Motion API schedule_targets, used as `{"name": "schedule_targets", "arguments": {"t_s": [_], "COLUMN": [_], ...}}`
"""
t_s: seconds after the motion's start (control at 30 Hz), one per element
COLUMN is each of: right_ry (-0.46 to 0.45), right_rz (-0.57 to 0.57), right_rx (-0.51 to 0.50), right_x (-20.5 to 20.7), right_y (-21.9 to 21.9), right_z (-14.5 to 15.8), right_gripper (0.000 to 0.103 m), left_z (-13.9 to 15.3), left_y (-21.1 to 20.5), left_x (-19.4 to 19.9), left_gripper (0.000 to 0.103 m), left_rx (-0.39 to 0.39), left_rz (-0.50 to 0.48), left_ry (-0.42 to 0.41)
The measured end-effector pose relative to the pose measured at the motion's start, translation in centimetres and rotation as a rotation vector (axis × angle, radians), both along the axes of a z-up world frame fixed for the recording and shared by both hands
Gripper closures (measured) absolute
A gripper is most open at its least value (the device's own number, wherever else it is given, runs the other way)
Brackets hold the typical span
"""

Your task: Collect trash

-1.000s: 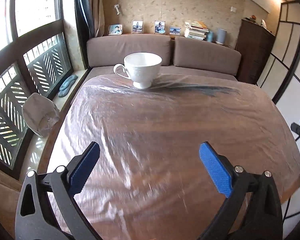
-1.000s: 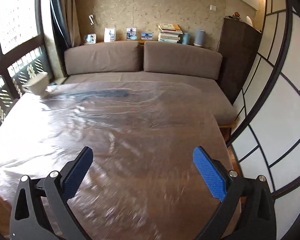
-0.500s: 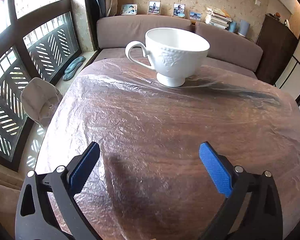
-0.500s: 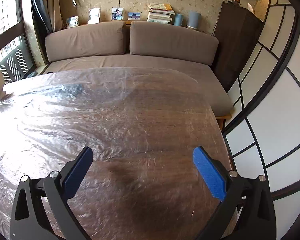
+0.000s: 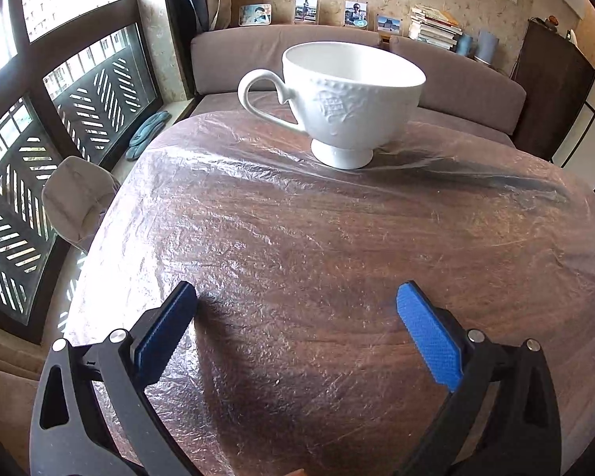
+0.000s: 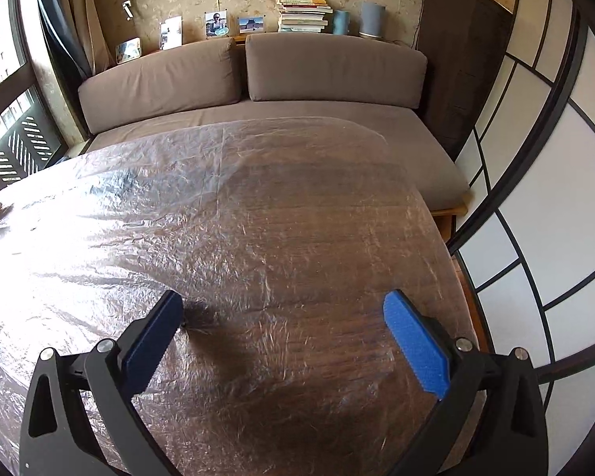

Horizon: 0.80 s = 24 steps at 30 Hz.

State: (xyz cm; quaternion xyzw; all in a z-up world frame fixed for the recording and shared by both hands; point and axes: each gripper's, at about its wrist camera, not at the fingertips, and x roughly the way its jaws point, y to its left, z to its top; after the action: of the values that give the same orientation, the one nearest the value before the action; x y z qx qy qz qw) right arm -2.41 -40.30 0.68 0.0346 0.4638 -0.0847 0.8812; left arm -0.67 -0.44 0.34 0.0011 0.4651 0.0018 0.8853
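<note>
Cup (image 5: 353, 103) stands upright at twelve o'clock from the wide, empty left claw (image 5: 295, 309); right claw (image 6: 283, 309) gapes wide over the film-covered bench (image 6: 297, 218).

The left gripper (image 5: 296, 309) is being held with its two fingers (image 5: 428, 343) spread wide apart, and nothing is being gripped between them. The blue pads are being turned inward toward each other, carried on black frames that are rising from the lower corners of the left wrist view. The fingers are being pointed forward and tilted downward. The right gripper (image 6: 283, 315) is being held in the same way: its fingers (image 6: 416, 347) are being kept well apart with nothing between them, the blue pads facing inward and the black frames angling up from below. Neither holding hand is being shown in either view.
</note>
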Motion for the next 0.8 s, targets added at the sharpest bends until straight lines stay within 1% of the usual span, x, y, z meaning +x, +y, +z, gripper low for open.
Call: {"name": "schedule_targets", "arguments": {"t_s": [0.8], "right_ry": [-0.001], "right_rz": [-0.001], "right_rx": [0.003], "right_x": [-0.06], "right_y": [0.23], "right_z": [-0.17], "right_gripper": [0.004], "left_z": [-0.05], "left_y": [0.29], "left_x": [0.18], "left_gripper": [0.001], "left_rx": [-0.006], "left_rz": [0.001], "left_ry": [0.002]}}
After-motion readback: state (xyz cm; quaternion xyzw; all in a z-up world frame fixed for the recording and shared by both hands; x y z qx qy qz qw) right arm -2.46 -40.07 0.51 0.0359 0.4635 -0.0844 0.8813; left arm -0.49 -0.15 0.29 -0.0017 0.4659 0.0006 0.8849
